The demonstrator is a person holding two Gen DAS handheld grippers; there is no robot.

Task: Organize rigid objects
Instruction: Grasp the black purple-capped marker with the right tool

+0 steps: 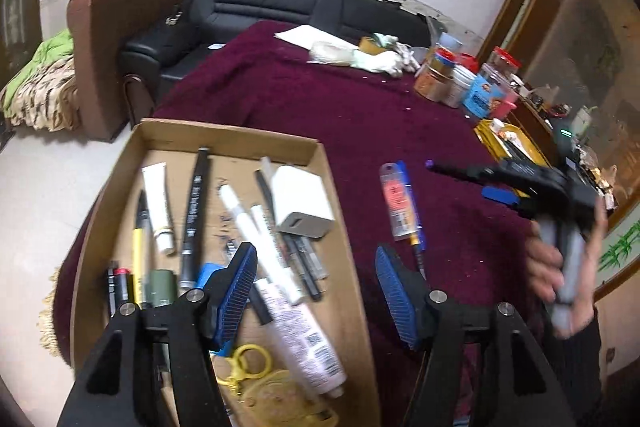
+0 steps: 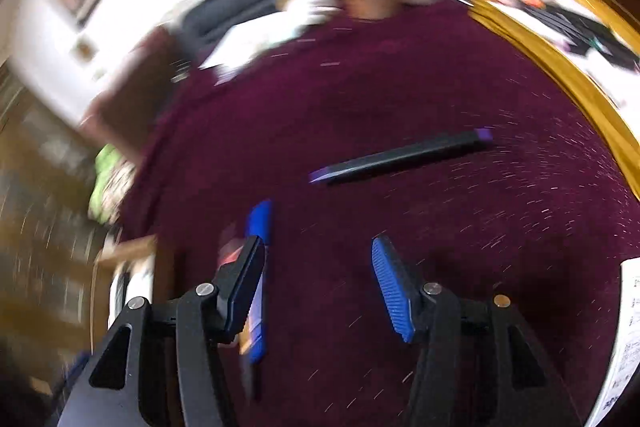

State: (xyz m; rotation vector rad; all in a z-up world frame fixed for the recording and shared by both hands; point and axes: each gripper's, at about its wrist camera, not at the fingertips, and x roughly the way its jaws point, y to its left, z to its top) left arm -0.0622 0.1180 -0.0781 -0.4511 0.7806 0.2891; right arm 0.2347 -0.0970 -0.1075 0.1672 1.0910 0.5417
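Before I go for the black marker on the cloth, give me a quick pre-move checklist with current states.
1. Right gripper jaws open, nothing between: ok.
2. Left gripper jaws open, empty: ok.
3. Black marker lying free on the maroon cloth: ok.
4. Right wrist view sharp enough to aim: not ok, heavy blur.
5. Blue pen outside the cardboard tray: not ok, not yet sorted.

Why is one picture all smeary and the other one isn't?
Right wrist view: heavy motion blur, white specks on the maroon cloth drawn into streaks, the black marker soft-edged. Left wrist view: mostly sharp, the cardboard tray clear, only the person's hand blurred; fisheye bends the edges.
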